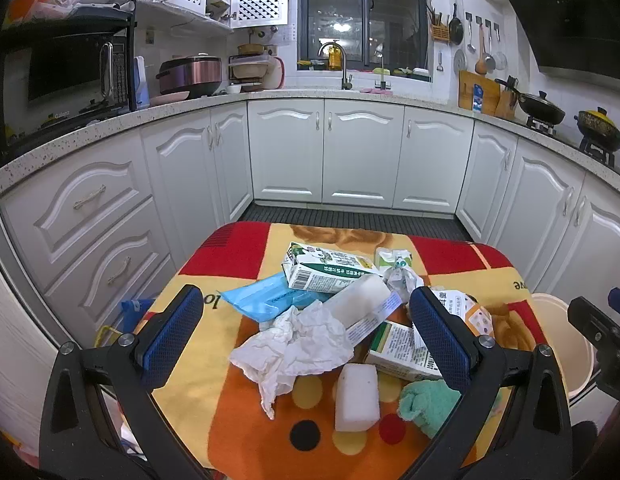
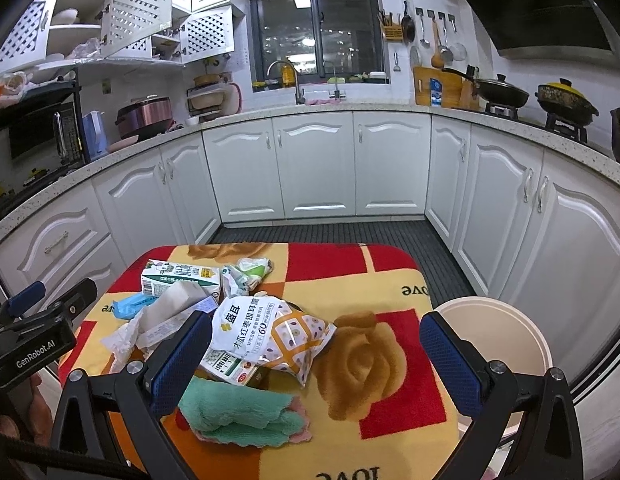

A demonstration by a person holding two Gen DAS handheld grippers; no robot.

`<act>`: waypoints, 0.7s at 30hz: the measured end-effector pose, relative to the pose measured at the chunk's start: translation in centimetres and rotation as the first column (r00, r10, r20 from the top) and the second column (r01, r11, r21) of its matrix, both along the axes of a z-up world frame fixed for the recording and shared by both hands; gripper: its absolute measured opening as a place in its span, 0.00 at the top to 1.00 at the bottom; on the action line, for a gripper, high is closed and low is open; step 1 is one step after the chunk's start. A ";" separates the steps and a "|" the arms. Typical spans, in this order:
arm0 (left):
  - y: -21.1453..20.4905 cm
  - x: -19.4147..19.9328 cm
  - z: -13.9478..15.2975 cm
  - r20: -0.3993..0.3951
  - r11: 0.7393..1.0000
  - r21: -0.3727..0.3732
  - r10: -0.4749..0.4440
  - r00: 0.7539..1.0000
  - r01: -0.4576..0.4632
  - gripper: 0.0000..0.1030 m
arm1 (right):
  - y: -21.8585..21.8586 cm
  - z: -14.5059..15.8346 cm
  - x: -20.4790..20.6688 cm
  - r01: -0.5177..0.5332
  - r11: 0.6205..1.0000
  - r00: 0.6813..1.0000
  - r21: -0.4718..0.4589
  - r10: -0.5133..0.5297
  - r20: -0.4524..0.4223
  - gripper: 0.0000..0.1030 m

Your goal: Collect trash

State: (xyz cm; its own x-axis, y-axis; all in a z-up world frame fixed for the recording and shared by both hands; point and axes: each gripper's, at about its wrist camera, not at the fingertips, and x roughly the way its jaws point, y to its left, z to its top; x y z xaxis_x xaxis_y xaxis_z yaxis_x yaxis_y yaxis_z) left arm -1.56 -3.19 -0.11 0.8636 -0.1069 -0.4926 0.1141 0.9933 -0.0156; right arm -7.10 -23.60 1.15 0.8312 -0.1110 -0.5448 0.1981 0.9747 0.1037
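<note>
Hovering with jaws apart and empty, left gripper (image 1: 305, 334) frames the crumpled tissue (image 1: 293, 346) at lower centre; right gripper (image 2: 316, 354) likewise gapes near the snack pouch (image 2: 269, 338). Next: close on one piece, carry to the bin (image 2: 506, 328) at right.

Each gripper is a black frame with two angled arms ending in fingers. The left gripper (image 1: 305, 334) has blue fingers (image 1: 171, 330) with a fine cross-hatched grip surface; round silver screws sit just behind them. The right gripper (image 2: 316, 364) looks the same, blue fingers (image 2: 450, 364) and silver screws. White "GenRobot.AI" lettering marks the left gripper's black body.
</note>
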 end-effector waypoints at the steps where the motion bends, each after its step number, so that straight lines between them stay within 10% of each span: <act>1: 0.0 0.0 0.0 0.000 1.000 0.001 0.000 1.000 0.000 0.00 | 0.0 -0.1 0.0 -0.001 1.000 1.000 0.001 0.001 -0.002 0.00; 21: 2.0 0.9 -1.2 -0.077 1.000 0.011 -0.017 0.997 0.018 0.00 | -0.2 -1.1 0.8 -0.017 1.000 0.998 -0.010 0.016 -0.069 0.00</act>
